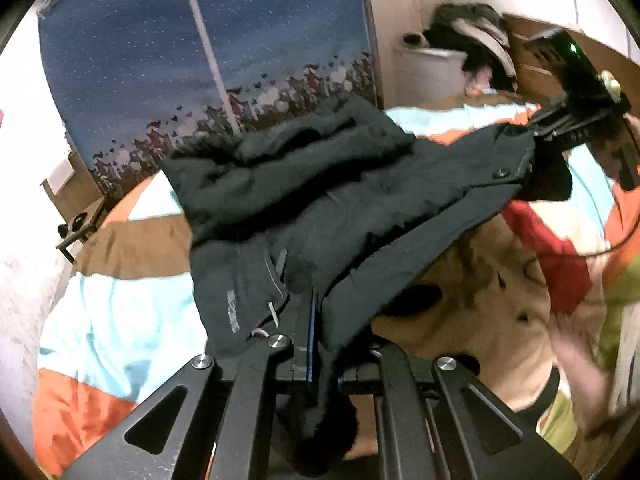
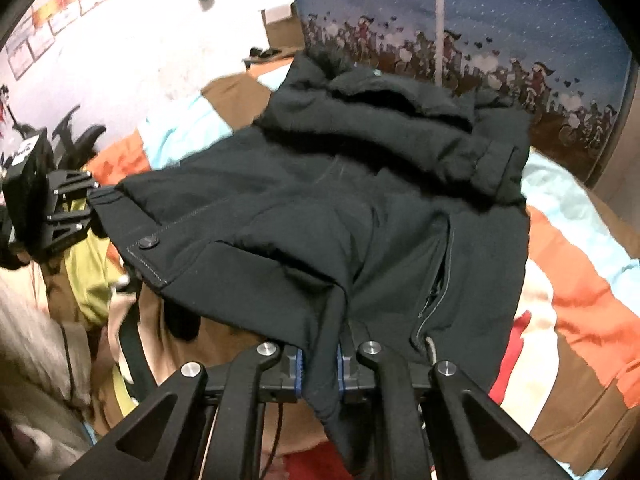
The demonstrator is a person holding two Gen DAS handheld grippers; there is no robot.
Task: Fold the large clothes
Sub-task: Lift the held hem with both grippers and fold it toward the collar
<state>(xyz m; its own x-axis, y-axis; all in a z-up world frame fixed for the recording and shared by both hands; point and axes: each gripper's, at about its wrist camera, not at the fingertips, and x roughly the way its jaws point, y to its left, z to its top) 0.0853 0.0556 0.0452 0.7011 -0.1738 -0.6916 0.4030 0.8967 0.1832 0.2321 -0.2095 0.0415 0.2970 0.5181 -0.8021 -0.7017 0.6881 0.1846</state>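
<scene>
Both clamped: left hand-held gripper (image 1: 320,364) and right hand-held gripper (image 2: 320,364) lift the black jacket (image 1: 320,208) hem; next, carry it toward the collar, upper frame.

Indoor light is fairly dim and warm, and colours look oversaturated. The white wall (image 2: 132,40) blows out to glare. The dark jacket (image 1: 320,208) loses detail in shadow. Fisheye curvature bends both views, with black vignetted corners. Motion blur smears the edges.
</scene>
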